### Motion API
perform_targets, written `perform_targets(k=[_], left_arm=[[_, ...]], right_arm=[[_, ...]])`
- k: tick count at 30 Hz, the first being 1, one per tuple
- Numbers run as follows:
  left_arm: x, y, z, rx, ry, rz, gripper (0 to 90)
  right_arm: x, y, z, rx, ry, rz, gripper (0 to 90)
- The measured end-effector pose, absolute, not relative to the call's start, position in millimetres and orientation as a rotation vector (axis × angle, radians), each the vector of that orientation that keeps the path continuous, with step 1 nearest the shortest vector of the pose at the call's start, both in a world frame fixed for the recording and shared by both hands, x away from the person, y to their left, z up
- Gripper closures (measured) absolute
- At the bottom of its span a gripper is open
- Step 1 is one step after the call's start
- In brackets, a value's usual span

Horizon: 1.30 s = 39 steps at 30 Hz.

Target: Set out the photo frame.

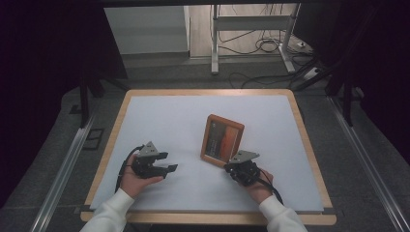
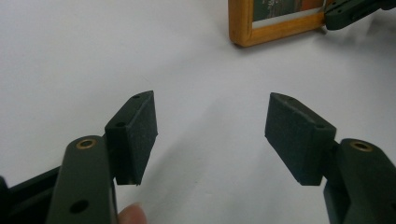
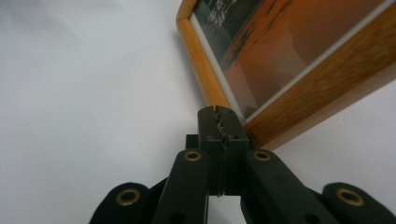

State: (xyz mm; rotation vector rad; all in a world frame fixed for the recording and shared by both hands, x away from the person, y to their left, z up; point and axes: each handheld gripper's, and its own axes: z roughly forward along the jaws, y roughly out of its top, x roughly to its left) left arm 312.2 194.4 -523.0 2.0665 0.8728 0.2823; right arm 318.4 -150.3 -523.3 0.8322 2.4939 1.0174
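— Where's the wooden picture frame (image 1: 222, 140)?
— Flat on the white table (image 1: 164, 121), glossy print up. The right gripper (image 3: 219, 116), ridged pads pressed together, noses its corner.
— The left gripper (image 2: 212, 133)?
— Jaws spread wide, nothing between.

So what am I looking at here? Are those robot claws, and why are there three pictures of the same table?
Not a robot: a person sits at the table and holds a hand-operated gripper in each hand, each with two black jaws. The high view looks down from above. There the left gripper is on the left and the right gripper on the right. The other two pictures come from small cameras riding on the grippers, looking along their jaws.

One thing lies on the white surface: a wooden picture frame, flat, with an orange-toned picture.

The left gripper's jaws stand wide open with nothing between them. The right gripper's jaws are shut together, their tips at the frame's near corner; they grip nothing.
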Motion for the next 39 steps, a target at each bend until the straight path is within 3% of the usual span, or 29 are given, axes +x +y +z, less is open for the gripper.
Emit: perform_targets(k=[39], left_arm=[[312, 195, -523, 2.070, 0.873, 0.281, 33.4]], right_arm=[[327, -175, -526, 0.910, 2.455, 0.986, 90.0]])
